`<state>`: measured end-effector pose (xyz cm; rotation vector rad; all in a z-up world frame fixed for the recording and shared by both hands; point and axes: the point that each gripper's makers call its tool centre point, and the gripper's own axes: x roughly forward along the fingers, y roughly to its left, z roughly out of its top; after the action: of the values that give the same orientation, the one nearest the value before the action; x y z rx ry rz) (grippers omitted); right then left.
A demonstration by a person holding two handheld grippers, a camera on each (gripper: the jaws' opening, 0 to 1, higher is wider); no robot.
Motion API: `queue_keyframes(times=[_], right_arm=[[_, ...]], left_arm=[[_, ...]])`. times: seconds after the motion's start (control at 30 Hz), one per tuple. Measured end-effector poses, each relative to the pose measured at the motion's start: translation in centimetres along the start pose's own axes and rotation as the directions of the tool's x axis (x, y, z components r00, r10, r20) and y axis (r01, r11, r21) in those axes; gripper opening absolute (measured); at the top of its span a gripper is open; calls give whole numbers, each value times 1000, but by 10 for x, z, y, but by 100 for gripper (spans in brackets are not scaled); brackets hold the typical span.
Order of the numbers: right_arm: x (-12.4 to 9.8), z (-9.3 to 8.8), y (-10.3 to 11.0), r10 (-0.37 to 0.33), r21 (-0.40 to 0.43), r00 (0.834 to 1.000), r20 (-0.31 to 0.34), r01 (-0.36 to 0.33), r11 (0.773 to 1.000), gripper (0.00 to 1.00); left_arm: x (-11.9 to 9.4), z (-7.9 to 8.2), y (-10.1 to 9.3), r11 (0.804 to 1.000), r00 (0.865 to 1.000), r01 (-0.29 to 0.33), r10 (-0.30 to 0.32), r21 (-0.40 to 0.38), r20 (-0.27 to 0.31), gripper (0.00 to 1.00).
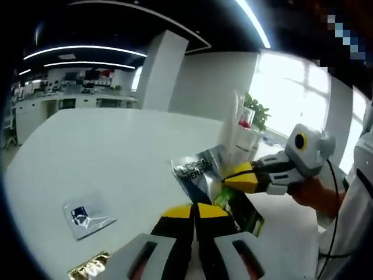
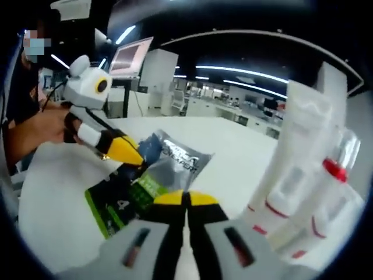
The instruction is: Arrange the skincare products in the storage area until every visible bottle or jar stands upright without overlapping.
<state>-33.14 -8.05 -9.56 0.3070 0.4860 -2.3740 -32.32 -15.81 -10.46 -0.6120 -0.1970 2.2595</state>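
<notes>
The silver sachet [image 1: 198, 172] lies on the bench [image 1: 105, 151] just ahead of both sets of jaws; left gripper [image 1: 194, 211] and right gripper [image 2: 186, 199] each pinch it closed. Better lift it evenly, well clear of the white tubes [image 2: 297, 169] beside the right jaws.

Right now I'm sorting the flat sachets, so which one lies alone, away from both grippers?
The small clear sachet with a dark label, alone on the white table; the silver sachet and green-black sachet overlap beside the grippers.

White table [image 1: 105, 151], potted green plant [image 1: 256, 111] by bright window [image 1: 291, 87], monitor screen [image 2: 131, 56], white pillar [image 1: 160, 70]
</notes>
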Motion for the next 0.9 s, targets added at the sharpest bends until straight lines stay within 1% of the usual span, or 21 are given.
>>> queue_keyframes(times=[0.07, 0.27, 0.43, 0.73, 0.8, 0.9], right_arm=[[0, -2, -3, -11, -17, 1000, -13, 11, 1000, 1], [2, -9, -7, -29, -25, 999, -41, 28, 999, 2], [2, -15, -11, -43, -22, 997, -62, 42, 999, 2], [2, -21, -18, -68, -36, 994, -91, 65, 997, 4], [1, -22, -18, -73, -47, 993, -97, 68, 997, 4], [0, -23, -20, -89, -89, 990, -112, 79, 993, 5]], left_arm=[[4, 0, 1, 1000, 1000, 4, -4, 2, -10, 0], [14, -2, 5, 1000, 999, 5, -4, 14, -44, 0], [21, -3, 7, 1000, 999, 13, -13, -5, -52, 0], [31, -6, 9, 1000, 997, 13, -14, -18, -76, 0], [34, -7, 9, 1000, 997, 12, -14, -22, -82, 0], [37, -7, 10, 1000, 996, 11, -12, -22, -86, 0]])
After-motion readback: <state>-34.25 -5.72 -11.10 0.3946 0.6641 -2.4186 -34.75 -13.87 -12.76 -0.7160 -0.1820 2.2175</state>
